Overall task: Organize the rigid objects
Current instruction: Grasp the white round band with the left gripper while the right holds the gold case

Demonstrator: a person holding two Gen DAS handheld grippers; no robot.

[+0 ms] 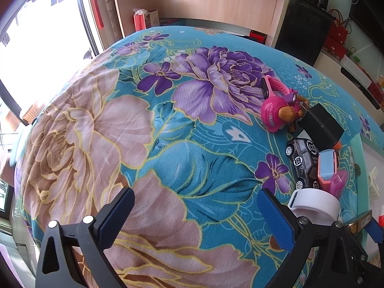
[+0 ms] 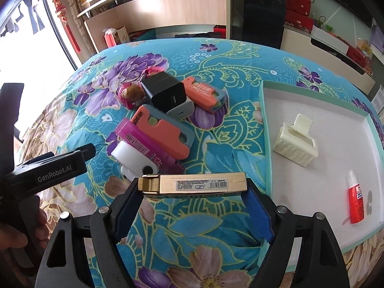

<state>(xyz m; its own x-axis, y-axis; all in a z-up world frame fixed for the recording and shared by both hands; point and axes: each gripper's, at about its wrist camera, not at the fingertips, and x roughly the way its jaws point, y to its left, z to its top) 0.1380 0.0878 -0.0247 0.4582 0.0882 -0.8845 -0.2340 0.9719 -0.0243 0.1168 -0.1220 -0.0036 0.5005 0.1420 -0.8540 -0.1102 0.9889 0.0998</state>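
My right gripper (image 2: 194,187) is shut on a flat gold box (image 2: 192,183), held crosswise above the floral cloth. Just beyond it lies a pile: a white round case (image 2: 130,158), a magenta tube (image 2: 144,144), an orange-and-grey case (image 2: 163,129), a black charger (image 2: 165,91), a second orange case (image 2: 204,93) and a pink toy figure (image 2: 130,93). To the right, the white tray (image 2: 300,100) holds a cream hair claw (image 2: 295,144) and a red-and-white bottle (image 2: 357,199). My left gripper (image 1: 194,213) hangs open over bare cloth, left of the white case (image 1: 314,204) and a toy car (image 1: 303,160).
The floral cloth (image 1: 120,124) covers a round table. A wooden cabinet (image 1: 204,4) and a black appliance (image 2: 261,12) stand behind it, a bright window on the left. The left gripper body (image 2: 48,172) and a hand (image 2: 14,235) sit at the right view's left edge.
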